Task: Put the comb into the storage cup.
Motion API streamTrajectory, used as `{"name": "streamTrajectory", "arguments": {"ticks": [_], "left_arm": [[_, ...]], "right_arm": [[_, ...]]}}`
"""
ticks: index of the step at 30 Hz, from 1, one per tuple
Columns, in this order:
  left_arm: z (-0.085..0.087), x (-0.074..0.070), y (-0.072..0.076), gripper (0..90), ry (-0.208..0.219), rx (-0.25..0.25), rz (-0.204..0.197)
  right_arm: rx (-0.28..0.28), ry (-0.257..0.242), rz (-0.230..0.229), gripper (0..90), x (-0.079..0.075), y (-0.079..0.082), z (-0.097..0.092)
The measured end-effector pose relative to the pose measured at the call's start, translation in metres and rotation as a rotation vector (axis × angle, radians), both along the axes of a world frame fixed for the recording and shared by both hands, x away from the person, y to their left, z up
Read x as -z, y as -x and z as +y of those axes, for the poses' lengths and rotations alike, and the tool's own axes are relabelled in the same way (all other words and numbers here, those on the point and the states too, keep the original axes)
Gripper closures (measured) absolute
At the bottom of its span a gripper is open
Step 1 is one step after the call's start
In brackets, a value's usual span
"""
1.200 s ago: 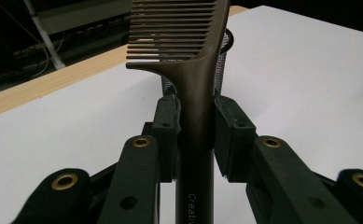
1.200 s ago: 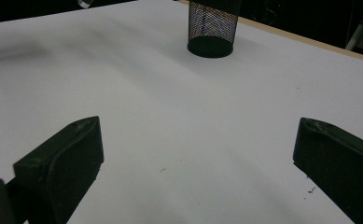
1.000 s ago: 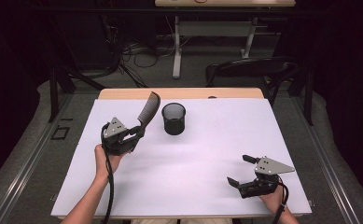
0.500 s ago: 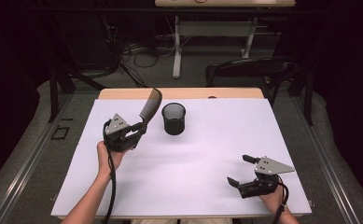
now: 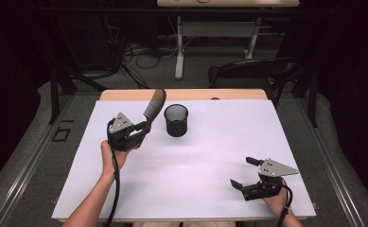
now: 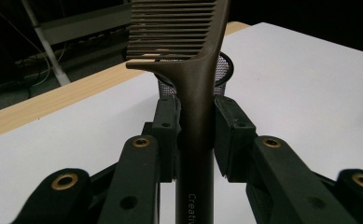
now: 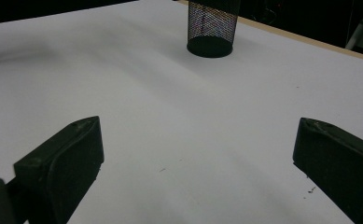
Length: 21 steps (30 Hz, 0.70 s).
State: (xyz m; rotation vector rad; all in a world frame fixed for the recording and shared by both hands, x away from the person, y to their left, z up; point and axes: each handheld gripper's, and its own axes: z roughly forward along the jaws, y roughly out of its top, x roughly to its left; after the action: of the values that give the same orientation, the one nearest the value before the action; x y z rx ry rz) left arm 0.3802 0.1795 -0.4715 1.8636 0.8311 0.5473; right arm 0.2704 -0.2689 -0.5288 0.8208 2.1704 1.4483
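My left gripper (image 5: 143, 128) is shut on the handle of a brown comb (image 5: 154, 105), which slants up and away with its teeth at the top. In the left gripper view both pads press the comb (image 6: 195, 93) from either side. A black mesh cup (image 5: 176, 120) stands upright just right of the comb's head, and its rim (image 6: 223, 70) peeks out behind the comb. My right gripper (image 5: 240, 171) rests low near the table's front right, open, its jaws spread wide over bare white surface (image 7: 198, 154). The mesh cup (image 7: 212, 25) stands far ahead of it.
A white sheet (image 5: 210, 156) covers the table, with a wooden strip (image 5: 229, 94) along its far edge. A dark chair (image 5: 252, 71) stands behind the table. Cables and desk legs lie on the floor beyond.
My left gripper has shifted slightly up and away with the comb still in it. The right gripper has stayed where it was.
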Motion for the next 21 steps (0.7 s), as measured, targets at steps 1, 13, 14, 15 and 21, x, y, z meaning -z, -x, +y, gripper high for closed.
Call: {"name": "streamTrajectory", "arguments": {"ticks": [1,13,14,15,21], "left_arm": [[0.000,-0.001,-0.001,72.1,0.000,0.000,0.001],[-0.005,-0.004,-0.007,72.1,0.012,-0.001,-0.005],[-0.006,-0.005,-0.008,72.1,0.015,0.000,-0.007],[-0.006,-0.005,-0.008,72.1,0.015,0.000,-0.007],[-0.008,-0.007,-0.011,72.1,0.024,0.003,-0.008]], "right_arm": [[-0.001,0.000,0.000,1.5,0.000,0.000,0.000],[-0.002,0.001,0.005,1.5,0.001,-0.001,0.000],[-0.002,0.002,0.005,1.5,0.001,-0.001,0.000],[-0.002,0.002,0.005,1.5,0.000,-0.001,0.000],[0.002,0.001,0.006,1.5,0.000,-0.001,-0.001]]}}
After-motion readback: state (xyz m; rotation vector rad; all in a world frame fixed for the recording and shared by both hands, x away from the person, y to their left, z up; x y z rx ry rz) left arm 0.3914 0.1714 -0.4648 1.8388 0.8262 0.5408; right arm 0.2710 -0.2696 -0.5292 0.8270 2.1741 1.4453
